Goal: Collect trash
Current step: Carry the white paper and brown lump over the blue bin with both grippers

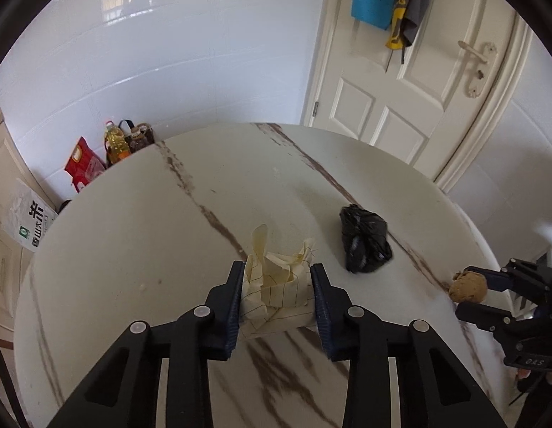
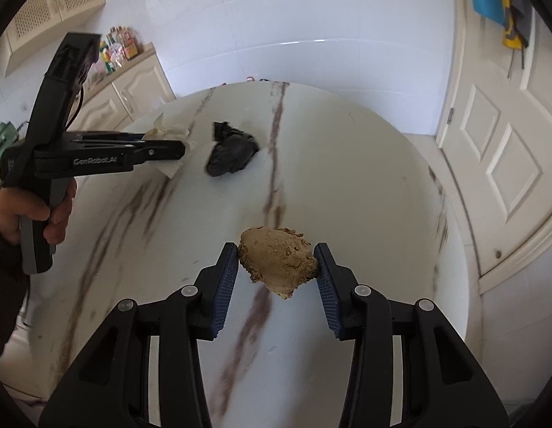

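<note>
My left gripper (image 1: 277, 273) is shut on a crumpled wad of cream lined paper (image 1: 276, 285), held over the round marble table (image 1: 169, 232). My right gripper (image 2: 277, 255) is shut on a crumpled brown paper ball (image 2: 277, 262), held above the table (image 2: 365, 196). A knotted black plastic bag (image 1: 365, 239) lies on the table between them, free of both grippers; it also shows in the right wrist view (image 2: 231, 151). The left gripper (image 2: 183, 149) with its paper (image 2: 172, 132) shows at the left of the right wrist view. The right gripper (image 1: 461, 292) with the brown ball (image 1: 468, 287) shows at the right of the left wrist view.
A white panelled door (image 1: 400, 100) with hanging clothes stands behind the table. Oil bottles and bags (image 1: 108, 153) sit on the floor by the tiled wall. Cream cabinets (image 2: 133, 89) with bottles on top stand at the left.
</note>
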{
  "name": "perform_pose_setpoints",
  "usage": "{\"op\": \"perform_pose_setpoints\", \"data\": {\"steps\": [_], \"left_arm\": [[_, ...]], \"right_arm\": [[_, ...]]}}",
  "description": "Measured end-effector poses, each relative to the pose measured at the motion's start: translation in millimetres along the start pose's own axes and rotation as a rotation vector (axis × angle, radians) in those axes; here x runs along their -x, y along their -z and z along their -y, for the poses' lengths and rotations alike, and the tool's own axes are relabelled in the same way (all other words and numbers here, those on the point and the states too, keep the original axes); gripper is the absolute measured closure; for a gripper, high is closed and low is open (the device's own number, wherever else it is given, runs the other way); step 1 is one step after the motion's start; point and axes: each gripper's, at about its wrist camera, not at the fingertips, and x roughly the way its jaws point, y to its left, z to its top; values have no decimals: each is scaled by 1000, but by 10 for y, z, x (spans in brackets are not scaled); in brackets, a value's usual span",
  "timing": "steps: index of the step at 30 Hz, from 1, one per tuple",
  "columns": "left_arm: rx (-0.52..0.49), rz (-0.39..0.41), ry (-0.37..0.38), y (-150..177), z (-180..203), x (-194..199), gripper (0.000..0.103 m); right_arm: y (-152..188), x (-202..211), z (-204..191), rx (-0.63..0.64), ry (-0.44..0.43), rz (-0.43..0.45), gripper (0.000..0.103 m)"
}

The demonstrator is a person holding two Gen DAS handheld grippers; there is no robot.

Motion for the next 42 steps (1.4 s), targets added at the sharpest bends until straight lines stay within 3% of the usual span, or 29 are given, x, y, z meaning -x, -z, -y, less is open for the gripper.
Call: {"op": "perform_pose_setpoints", "data": {"steps": [8, 13, 17, 24, 34, 42], "left_arm": [[-79, 95, 48, 335, 642, 1023, 71], [-183, 123, 106, 591, 1412, 1427, 71], [-257, 108, 164, 760, 2062, 1493, 70], [-388, 13, 225, 1028, 3214, 1096, 70], [-476, -138, 214, 1137, 4174, 134, 68], [-517, -211, 161, 1018, 4540, -565, 43]], "right_arm": [[217, 577, -161, -3, 1, 73, 62], [498, 1098, -67, -23, 27, 135, 62], [855, 1550, 179, -68, 71, 172, 62], [1523, 2048, 798, -190, 155, 192, 62], [2327, 2053, 1737, -363, 229, 120, 62], [2651, 1710, 2219, -446, 198, 54, 62]]}}
